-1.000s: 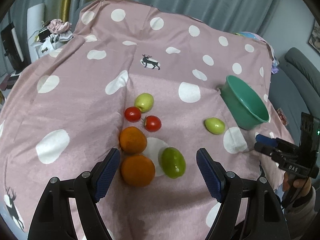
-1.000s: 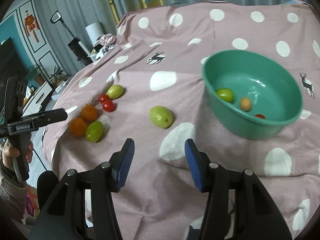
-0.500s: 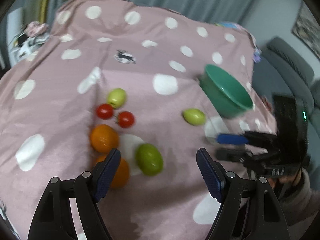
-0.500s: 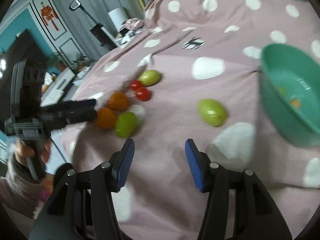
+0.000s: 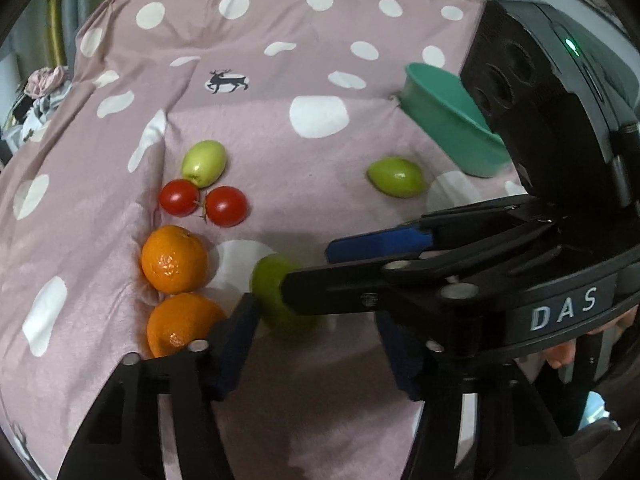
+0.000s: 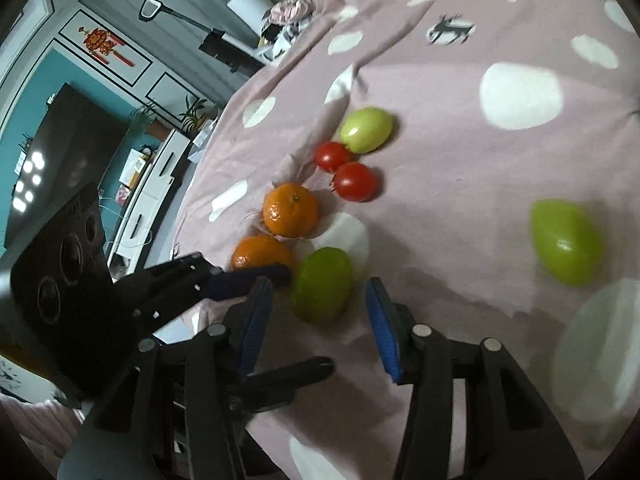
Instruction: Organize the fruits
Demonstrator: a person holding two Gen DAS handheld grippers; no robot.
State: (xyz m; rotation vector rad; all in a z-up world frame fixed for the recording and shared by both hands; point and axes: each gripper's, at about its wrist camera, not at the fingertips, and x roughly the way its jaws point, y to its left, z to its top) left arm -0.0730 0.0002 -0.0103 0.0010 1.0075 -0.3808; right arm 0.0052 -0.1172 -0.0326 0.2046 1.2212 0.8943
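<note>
Fruits lie on a pink polka-dot cloth (image 5: 260,128): two oranges (image 5: 174,258), two red tomatoes (image 5: 226,206), and green fruits. The nearest green fruit (image 6: 322,284) lies just ahead of my right gripper (image 6: 320,320), which is open, with its fingers on either side of it. In the left wrist view the same green fruit (image 5: 272,292) is partly hidden by the right gripper reaching in from the right. My left gripper (image 5: 316,354) is open and empty, close behind the fruit. A green bowl (image 5: 444,116) stands at the right.
Another green fruit (image 5: 396,176) lies near the bowl, and a yellow-green one (image 5: 204,162) beside the tomatoes. The cloth drops off at the left edge toward a room with a TV (image 6: 60,152) and a cabinet.
My right gripper has swung left from the bowl area across the cloth to the nearest green fruit. It now crosses in front of my left gripper. The fruits have not moved.
</note>
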